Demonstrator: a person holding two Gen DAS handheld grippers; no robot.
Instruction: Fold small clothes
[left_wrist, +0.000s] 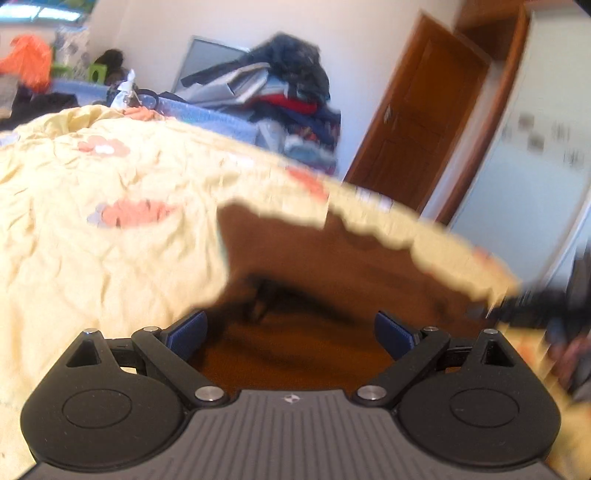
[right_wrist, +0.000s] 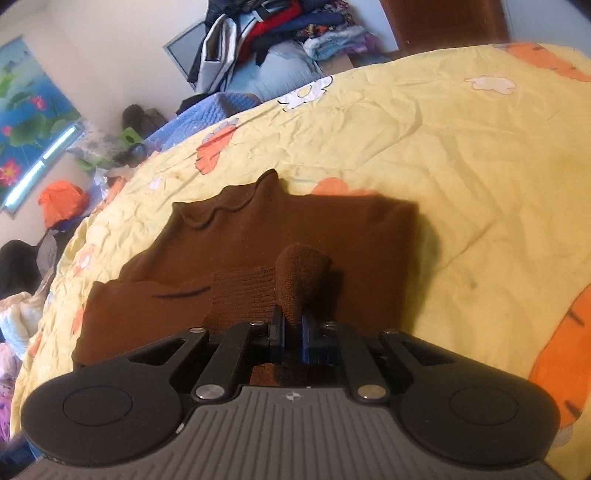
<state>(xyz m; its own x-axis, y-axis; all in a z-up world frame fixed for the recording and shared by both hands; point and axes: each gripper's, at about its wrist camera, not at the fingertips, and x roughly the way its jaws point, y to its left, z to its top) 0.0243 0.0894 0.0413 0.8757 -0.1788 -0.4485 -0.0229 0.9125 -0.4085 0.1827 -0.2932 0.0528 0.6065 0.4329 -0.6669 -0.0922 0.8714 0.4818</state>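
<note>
A small brown knit sweater (right_wrist: 280, 221) lies on a yellow bedspread (right_wrist: 461, 166), its wavy collar at the far end. My right gripper (right_wrist: 292, 325) is shut on a bunched part of the sweater, a fold (right_wrist: 303, 269) sticking up between its fingers. In the blurred left wrist view the brown sweater (left_wrist: 314, 266) lies just ahead of my left gripper (left_wrist: 291, 328), which is open with nothing between its blue pads. The right gripper shows as a dark blur at the right edge (left_wrist: 546, 306).
A pile of clothes (right_wrist: 266, 33) is stacked beyond the bed's far edge, also in the left wrist view (left_wrist: 280, 85). A brown wooden door (left_wrist: 417, 122) stands to the right. An orange bag (right_wrist: 62, 203) and clutter lie off the bed's left side.
</note>
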